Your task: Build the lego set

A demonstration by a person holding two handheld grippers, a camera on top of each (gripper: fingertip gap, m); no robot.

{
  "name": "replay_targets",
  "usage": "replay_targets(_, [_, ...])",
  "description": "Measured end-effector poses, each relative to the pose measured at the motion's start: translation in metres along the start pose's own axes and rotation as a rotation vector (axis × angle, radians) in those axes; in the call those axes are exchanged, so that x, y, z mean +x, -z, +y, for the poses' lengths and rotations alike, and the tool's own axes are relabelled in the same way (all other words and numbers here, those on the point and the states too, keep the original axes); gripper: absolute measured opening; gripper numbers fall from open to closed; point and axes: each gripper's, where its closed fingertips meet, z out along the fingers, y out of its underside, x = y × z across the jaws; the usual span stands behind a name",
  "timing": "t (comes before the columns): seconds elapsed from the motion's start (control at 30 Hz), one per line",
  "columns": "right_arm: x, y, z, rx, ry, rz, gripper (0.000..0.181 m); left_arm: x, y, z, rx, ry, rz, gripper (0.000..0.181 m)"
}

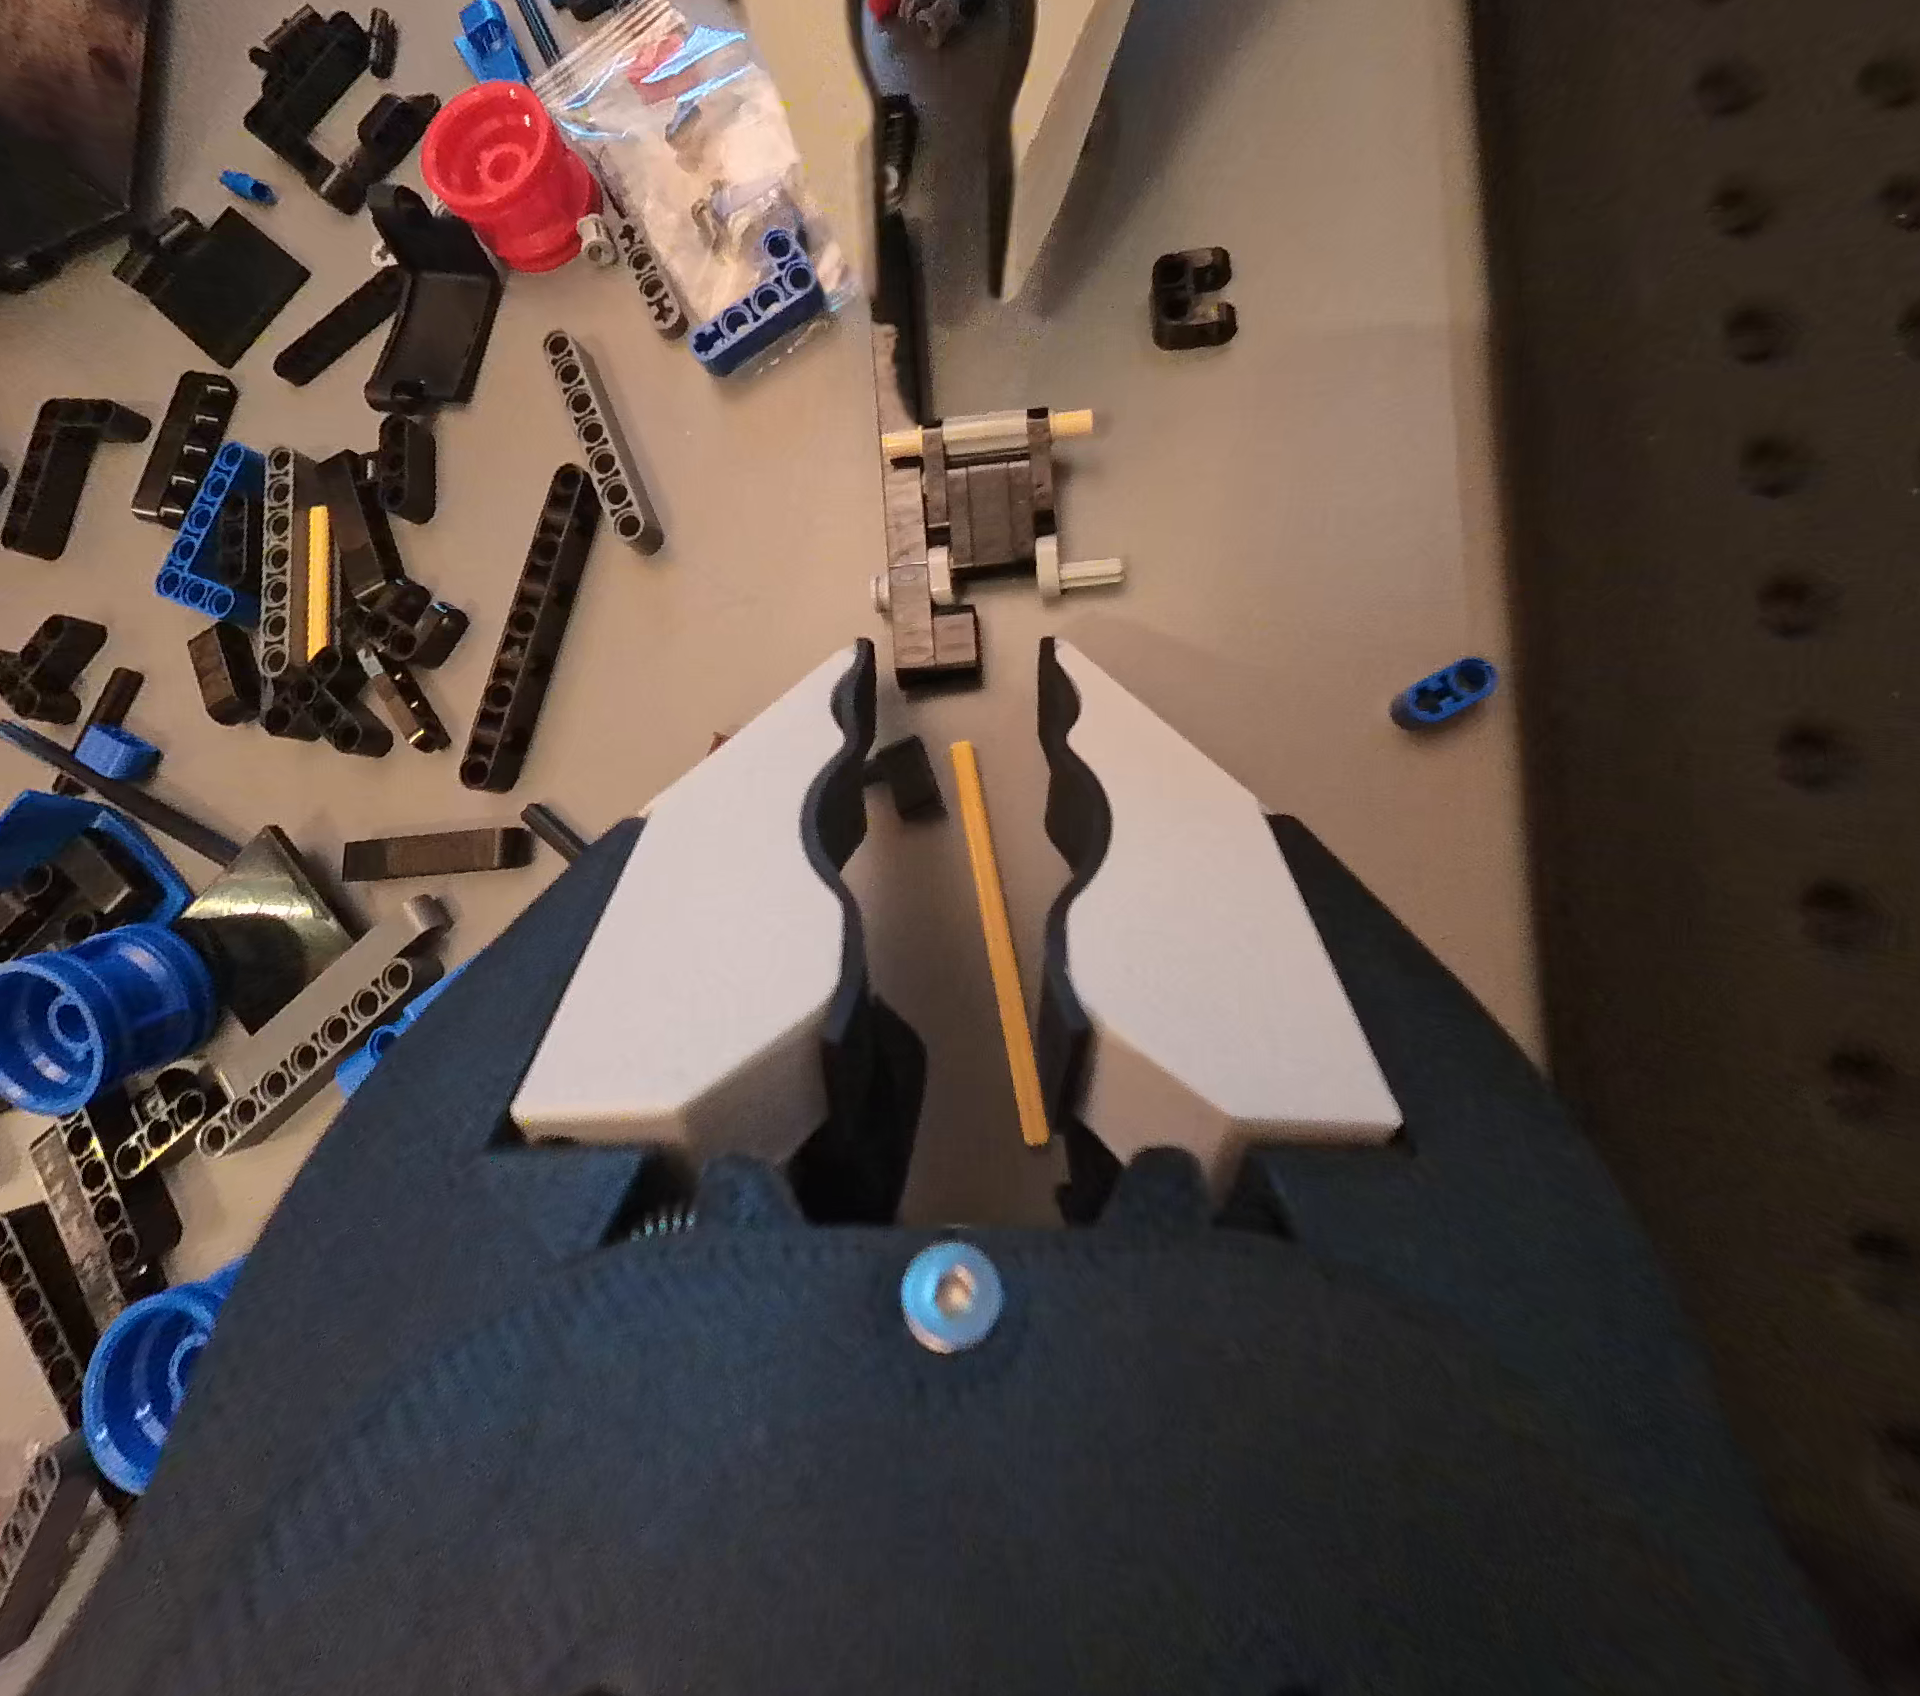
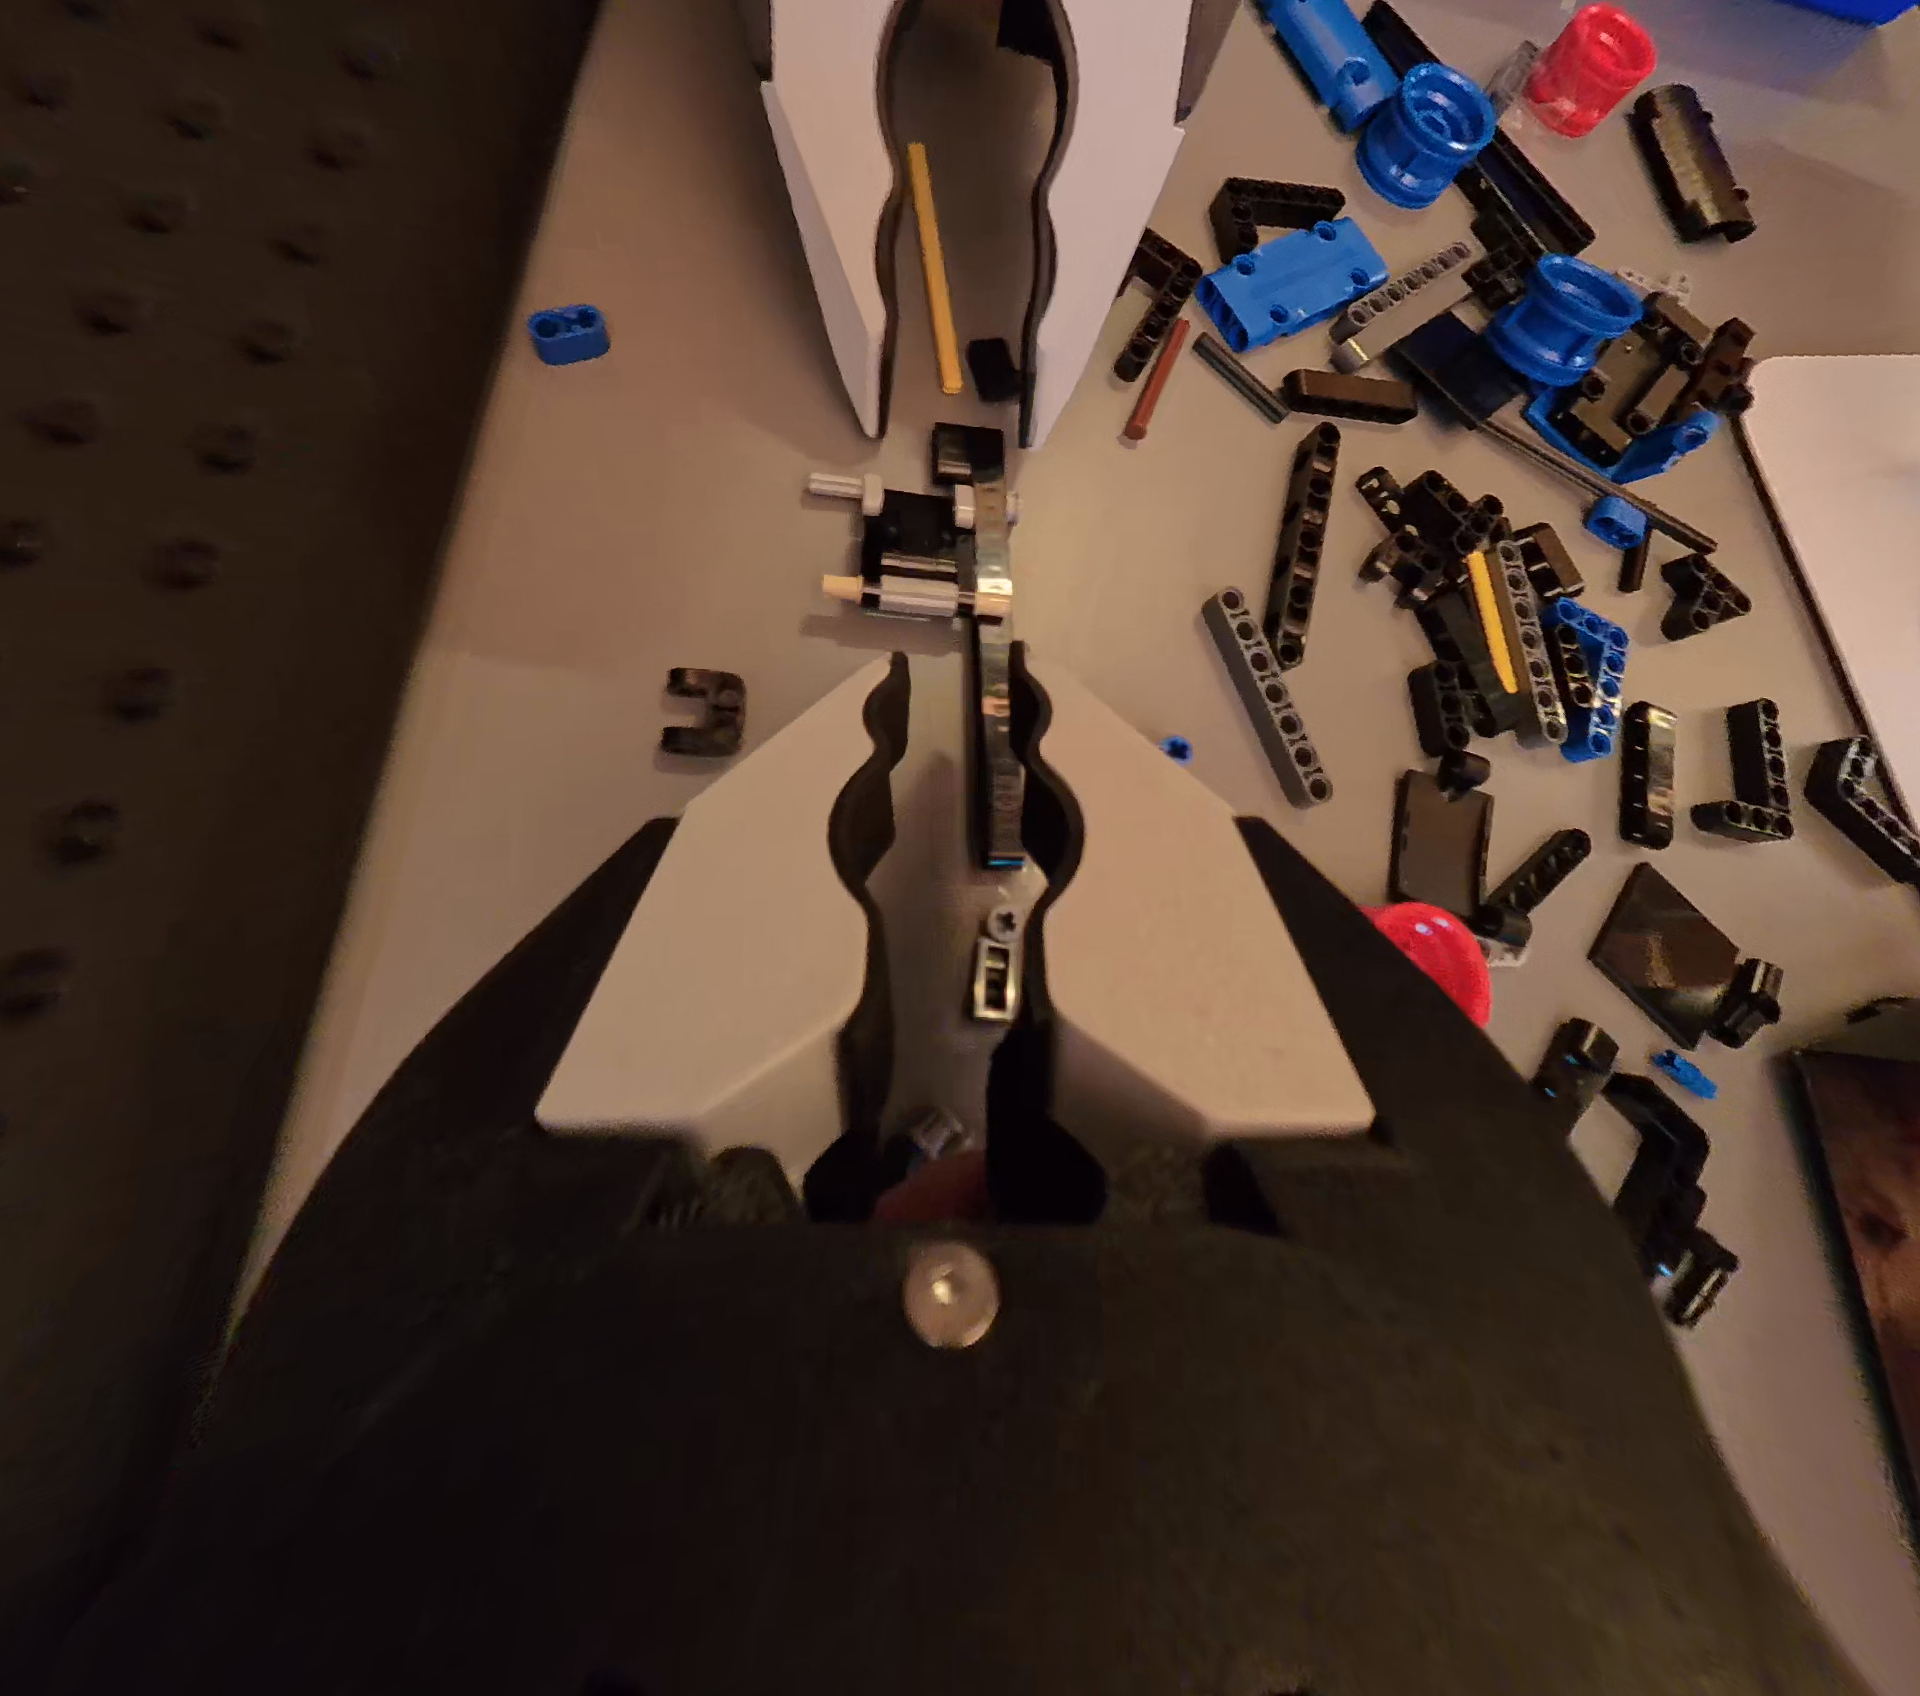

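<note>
Pointing gripperward, yellow axle (image 1: 995,938) lengthwise.

The right gripper (image 2: 956,659) hovers low over the grey tabletop (image 2: 665,503), its jaws parted, with a long black beam (image 2: 995,753) lying in the gap close against one finger. That beam runs forward to a small black-and-grey assembly (image 2: 920,545) with pale pins sticking out of its side. Opposite, the left gripper (image 2: 956,425) points back toward the assembly — its jaws also apart, a yellow axle (image 2: 932,264) and a small black piece (image 2: 992,368) on the tabletop between them. A loose blue connector (image 2: 567,334) and a black C-shaped piece (image 2: 704,709) lie apart to one side; a scatter of black, blue and red parts (image 2: 1507,566) fills the other.
</note>
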Motion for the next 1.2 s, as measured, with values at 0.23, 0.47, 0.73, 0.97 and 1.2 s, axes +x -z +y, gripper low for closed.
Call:
replay_targets(0.23, [-0.034,0.013,-0.006,0.027,-0.048,-0.188,0.014,0.002,0.0,0.001,-0.006,-0.002,0.008,0.029])
replay_targets(0.47, [-0.047,0.001,0.007,-0.071,-0.034,-0.237,0.01,0.005,0.0,0.0,-0.007,0.001,0.026,0.027])
replay_targets(0.73, [-0.045,-0.001,0.008,-0.081,-0.027,-0.221,0.006,0.012,0.0,-0.001,-0.007,0.0,0.058,0.027])
replay_targets(0.97, [-0.042,-0.001,0.008,-0.074,-0.031,-0.209,0.009,0.01,0.002,-0.002,0.0,-0.005,0.046,0.027])
replay_targets(1.2, [-0.041,-0.001,0.011,-0.081,-0.035,-0.208,0.007,0.003,0.007,-0.003,0.013,0.007,0.014,0.026])
